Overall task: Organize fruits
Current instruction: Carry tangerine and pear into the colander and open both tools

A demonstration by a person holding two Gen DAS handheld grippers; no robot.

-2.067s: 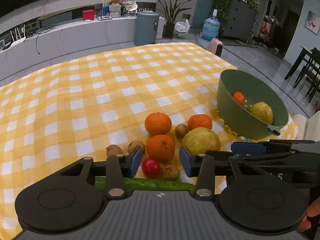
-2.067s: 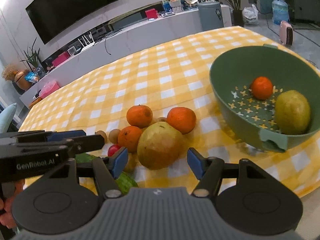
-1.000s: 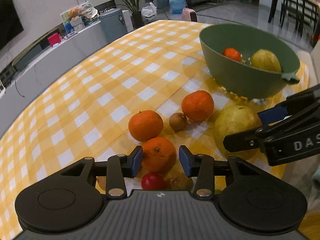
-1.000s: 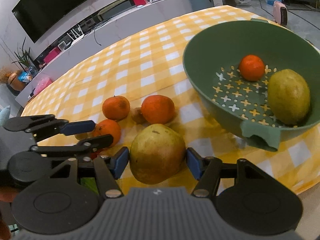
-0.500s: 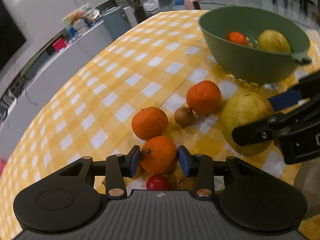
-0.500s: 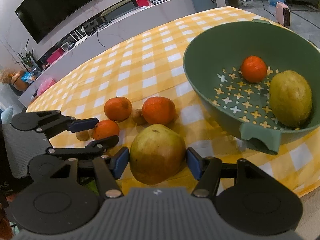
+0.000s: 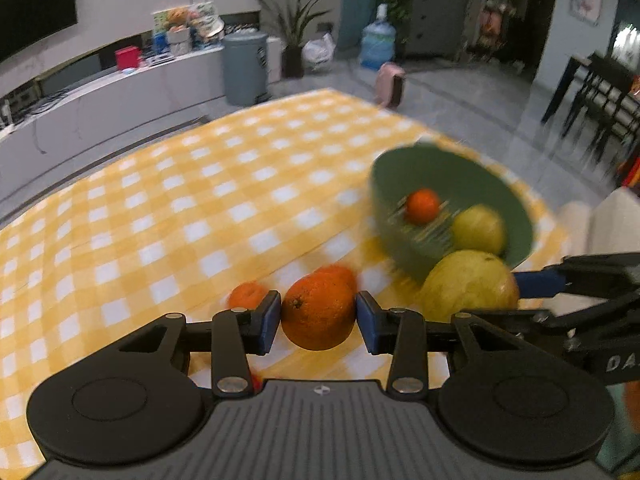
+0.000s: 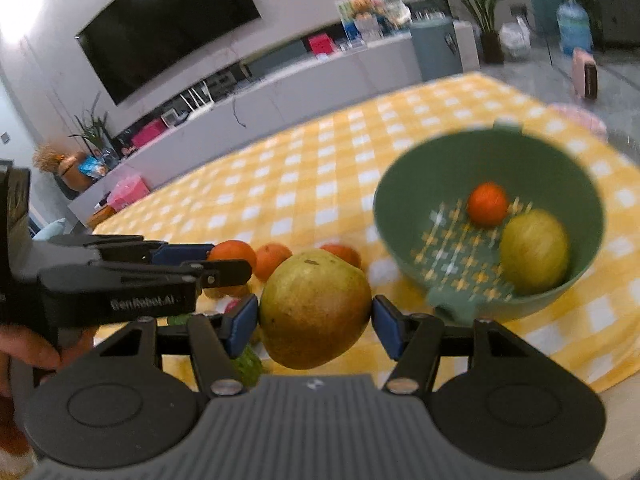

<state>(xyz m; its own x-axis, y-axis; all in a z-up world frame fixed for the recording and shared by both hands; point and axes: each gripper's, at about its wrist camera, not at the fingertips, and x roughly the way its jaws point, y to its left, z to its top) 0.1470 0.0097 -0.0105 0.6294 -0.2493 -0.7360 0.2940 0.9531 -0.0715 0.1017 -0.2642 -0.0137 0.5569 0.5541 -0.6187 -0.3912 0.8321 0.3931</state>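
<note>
My left gripper (image 7: 316, 318) is shut on an orange (image 7: 318, 312), held above the yellow checked cloth. My right gripper (image 8: 314, 326) is shut on a large green-yellow pear (image 8: 314, 308), also off the table. That pear (image 7: 468, 286) and the right gripper's arm show at the right of the left wrist view; the left gripper (image 8: 224, 264) with its orange (image 8: 232, 252) shows at the left of the right wrist view. The green bowl (image 8: 400, 196), right of both, holds a small orange (image 8: 488, 204) and a pear (image 8: 534, 250). Two more oranges (image 8: 272, 260) lie on the cloth.
A red fruit (image 8: 232, 304) and a green cucumber (image 8: 248, 362) lie under the grippers near the table's front edge. The cloth (image 7: 180, 200) stretches back and left. A person's hand (image 8: 24, 350) holds the left gripper. Beyond the table stand a low cabinet and a bin (image 7: 244, 68).
Both grippers have risen from the table, the left lifting its orange and the right its pear. The bowl now appears lower and closer in both views.
</note>
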